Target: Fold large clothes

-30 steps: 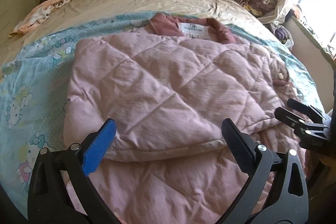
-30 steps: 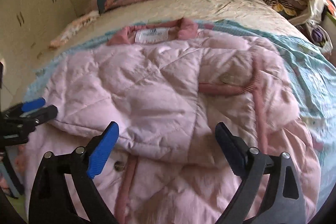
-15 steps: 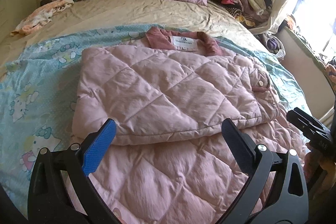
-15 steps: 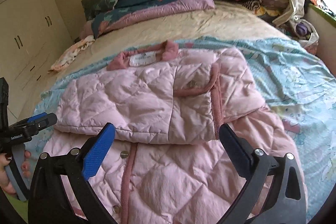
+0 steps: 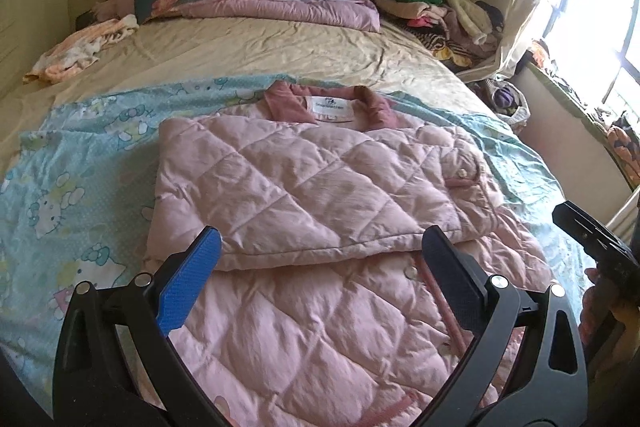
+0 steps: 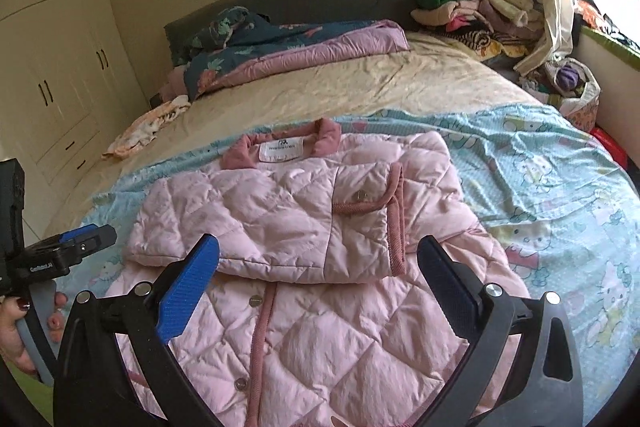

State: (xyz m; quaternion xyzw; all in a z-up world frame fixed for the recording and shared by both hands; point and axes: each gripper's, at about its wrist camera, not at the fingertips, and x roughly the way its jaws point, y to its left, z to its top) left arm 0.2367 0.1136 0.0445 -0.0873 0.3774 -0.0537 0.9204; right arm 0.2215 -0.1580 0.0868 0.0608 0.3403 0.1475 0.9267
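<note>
The bed (image 5: pixel 280 47) fills both frames, its cartoon-cat sheet (image 5: pixel 80 187) bare at each side. My pink quilted jacket (image 5: pixel 320 187) lies centre frame, sleeves folded across; its collar label (image 6: pixel 280 151) is unreadable. My left gripper (image 5: pixel 320 279) and right gripper (image 6: pixel 318 277) gape wide, holding nothing.

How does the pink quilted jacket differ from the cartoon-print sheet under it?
The pink quilted jacket is puffy and diamond-stitched, with darker pink trim; the cartoon-print sheet is thin, light blue and printed. The jacket has its sleeves folded across its front; the sheet lies spread out in one layer, wrinkled. The jacket covers only the sheet's middle. Both lie on the bed.
</note>
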